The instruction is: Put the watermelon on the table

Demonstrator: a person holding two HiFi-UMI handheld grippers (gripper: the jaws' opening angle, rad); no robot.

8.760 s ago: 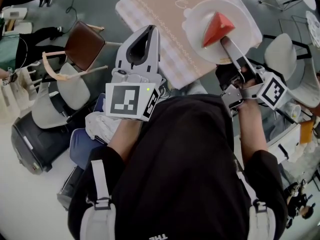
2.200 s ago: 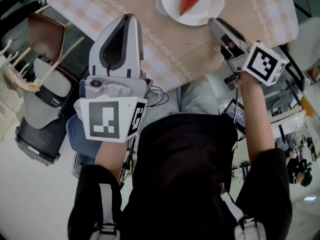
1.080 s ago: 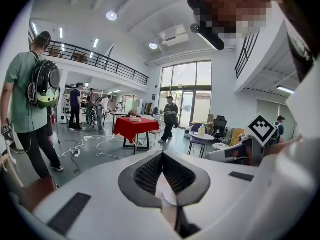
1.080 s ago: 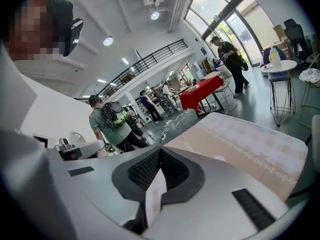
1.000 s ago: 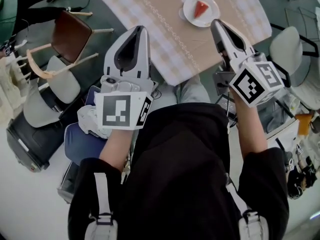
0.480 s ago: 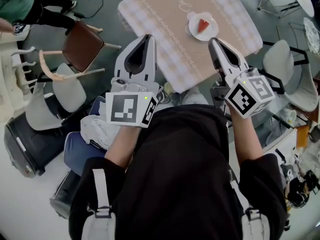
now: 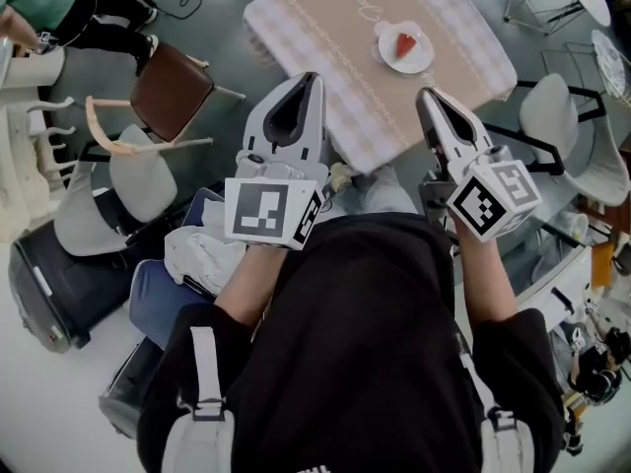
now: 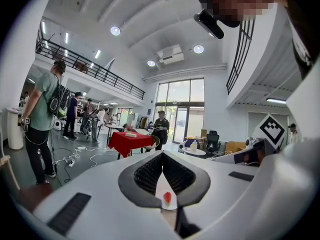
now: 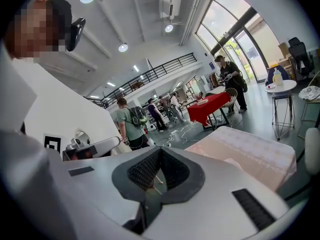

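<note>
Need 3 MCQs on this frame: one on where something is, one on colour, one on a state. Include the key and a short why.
1. The watermelon sits:
A. on the plate on the table
B. on the cloth beside the plate
C. under the table

2. The plate is:
A. blue
B. white
C. black

3. The right hand-held gripper has its jaws:
A. wide apart
B. shut on the plate's rim
C. shut, with nothing between them

Key:
1 A: the head view shows the red slice resting on the plate on the checked cloth.
2 B: the plate's rim shows white around the slice.
3 C: the right gripper view shows the jaw tips meeting, short of the table.
</note>
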